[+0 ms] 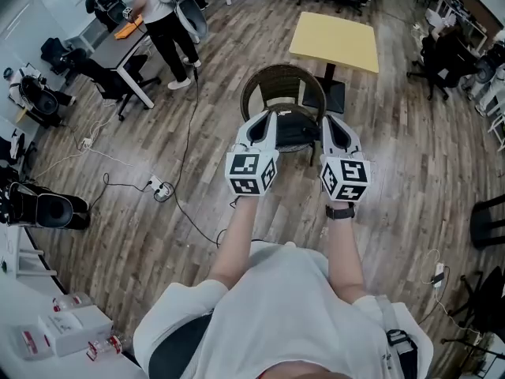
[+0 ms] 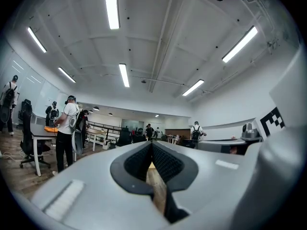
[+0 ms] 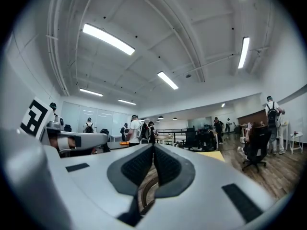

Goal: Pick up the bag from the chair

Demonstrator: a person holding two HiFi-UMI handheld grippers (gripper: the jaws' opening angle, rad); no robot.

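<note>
White left tongs [image 1: 265, 121] are pinched closed on nothing, the black bag [image 1: 295, 130] sits on the wicker chair [image 1: 278, 73] seat just beyond, and the right tongs [image 1: 332, 126] are closed and empty too. Go in like that and they'll probably shove the bag off instead of grabbing it. Can't see what's inside it.

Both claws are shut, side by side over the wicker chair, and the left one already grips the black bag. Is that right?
Not quite: the left claw is shut on nothing; the left gripper view shows only floor past its closed tips. In the head view the black bag lies on the wicker chair. The rest holds.
</note>
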